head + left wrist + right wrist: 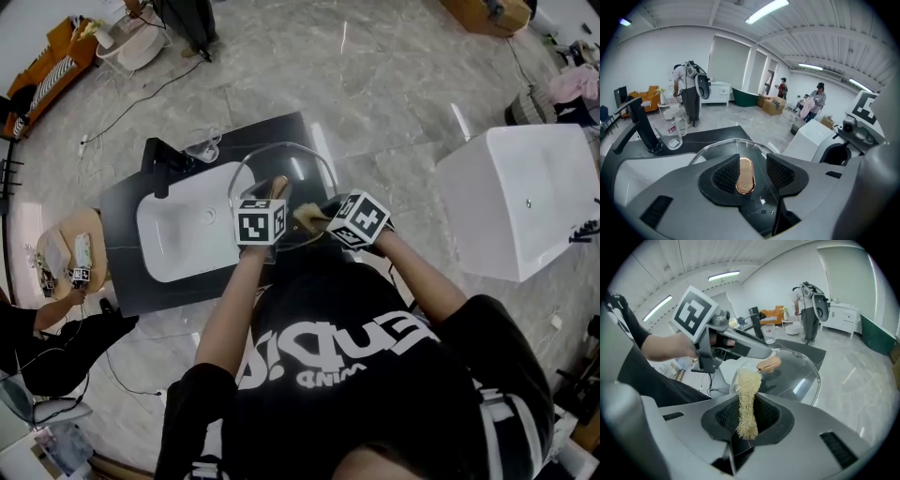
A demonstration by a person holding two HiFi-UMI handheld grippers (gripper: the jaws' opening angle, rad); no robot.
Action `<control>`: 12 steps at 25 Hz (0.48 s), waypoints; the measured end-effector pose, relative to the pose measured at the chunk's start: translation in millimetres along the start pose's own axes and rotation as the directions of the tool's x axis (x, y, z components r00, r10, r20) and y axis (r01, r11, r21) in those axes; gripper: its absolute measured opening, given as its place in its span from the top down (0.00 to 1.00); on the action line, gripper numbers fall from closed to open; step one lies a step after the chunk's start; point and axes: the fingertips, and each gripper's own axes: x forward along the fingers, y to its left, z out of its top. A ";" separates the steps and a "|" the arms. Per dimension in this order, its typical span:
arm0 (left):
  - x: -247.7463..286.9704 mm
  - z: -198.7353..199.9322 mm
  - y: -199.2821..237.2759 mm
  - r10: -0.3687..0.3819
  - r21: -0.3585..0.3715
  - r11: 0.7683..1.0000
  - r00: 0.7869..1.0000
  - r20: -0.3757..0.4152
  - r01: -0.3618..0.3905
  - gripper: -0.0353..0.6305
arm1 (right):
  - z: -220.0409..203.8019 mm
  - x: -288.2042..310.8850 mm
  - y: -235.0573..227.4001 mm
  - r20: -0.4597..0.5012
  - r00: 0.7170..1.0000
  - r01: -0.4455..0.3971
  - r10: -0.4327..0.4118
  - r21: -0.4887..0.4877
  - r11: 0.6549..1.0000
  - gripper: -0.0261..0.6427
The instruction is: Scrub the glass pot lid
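The glass pot lid [286, 169] is held up over the right end of the white sink [183, 239]. My left gripper [277, 192] is shut on the lid's copper handle [745, 175], which sits between the black pads [725, 174]. In the left gripper view the lid's glass [736, 146] spreads out beyond the jaws. My right gripper [311, 221] is shut on a pale yellow loofah scrubber [747, 401]. The scrubber's tip reaches the near edge of the lid [799, 373], close to the handle [768, 364]. The left gripper [736, 345] shows there holding the handle.
The sink is set in a black counter [122, 244] with a black faucet [161, 161] and a glass jug [204, 145] at its far side. A white tub [520, 202] stands to the right. People stand in the room beyond [689, 93].
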 end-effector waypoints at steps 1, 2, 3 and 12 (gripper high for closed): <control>-4.7 3.3 -1.4 -0.004 0.002 1.000 1.000 0.012 0.004 0.67 | 4.5 -5.0 -3.0 0.021 1.000 0.011 -0.011 0.009 1.000 0.89; -9.7 6.9 -2.6 -0.007 0.003 1.000 1.000 0.026 0.007 0.67 | 9.0 -10.1 -6.0 0.044 0.999 0.024 -0.025 0.019 1.000 0.89; -15.1 10.8 -3.2 -0.009 0.002 1.000 0.999 0.041 0.009 0.68 | 13.9 -15.4 -9.1 0.069 0.997 0.040 -0.042 0.029 0.999 0.89; -72.8 35.4 -1.4 0.016 0.053 0.998 0.981 0.192 -0.027 0.93 | 55.8 -78.5 -22.3 0.389 0.888 0.213 -0.245 0.125 0.969 0.89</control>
